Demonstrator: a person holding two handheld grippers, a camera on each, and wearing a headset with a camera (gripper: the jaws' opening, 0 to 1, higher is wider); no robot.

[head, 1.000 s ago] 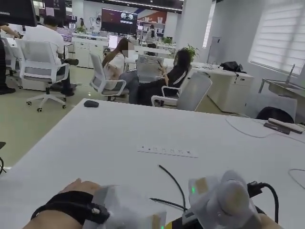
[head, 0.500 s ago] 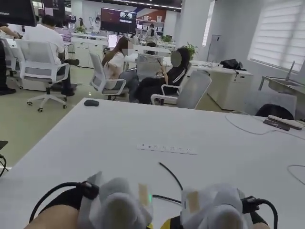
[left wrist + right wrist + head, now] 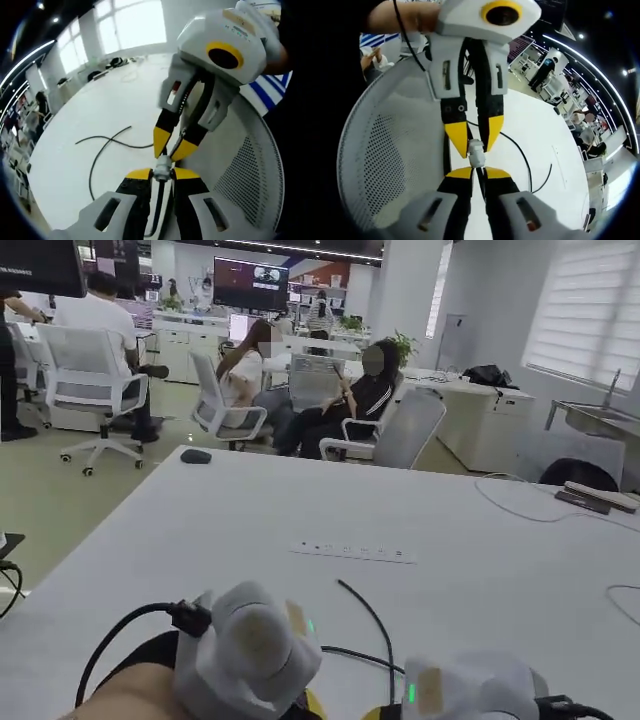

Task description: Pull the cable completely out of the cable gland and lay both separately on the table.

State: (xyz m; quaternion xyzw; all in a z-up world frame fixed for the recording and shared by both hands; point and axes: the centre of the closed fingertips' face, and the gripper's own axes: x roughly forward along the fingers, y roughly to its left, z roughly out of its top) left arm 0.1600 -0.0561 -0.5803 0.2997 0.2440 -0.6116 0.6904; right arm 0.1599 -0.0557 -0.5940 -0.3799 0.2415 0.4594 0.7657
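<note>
In the left gripper view my left gripper (image 3: 162,173) is shut on the small white cable gland (image 3: 162,167), and the black cable (image 3: 159,202) runs back between its jaws. My right gripper (image 3: 174,146) comes in from the upper right and closes on the cable just past the gland. In the right gripper view my right gripper (image 3: 479,173) is shut on the black cable (image 3: 481,182). The left gripper (image 3: 475,136) faces it from above, holding the gland (image 3: 476,151). The two pairs of fingertips almost touch. Loose cable (image 3: 372,620) trails across the white table (image 3: 250,530).
A white perforated chair back (image 3: 250,167) curves close under the grippers. On the table lie a flush socket strip (image 3: 352,553), a dark mouse (image 3: 195,456) at the far edge and a thin white lead (image 3: 520,517) at the right. Beyond the table, people sit on office chairs.
In the head view the left gripper's housing has come up and toward the middle, while the right one has dropped lower. The loose cable on the table has stayed put.
</note>
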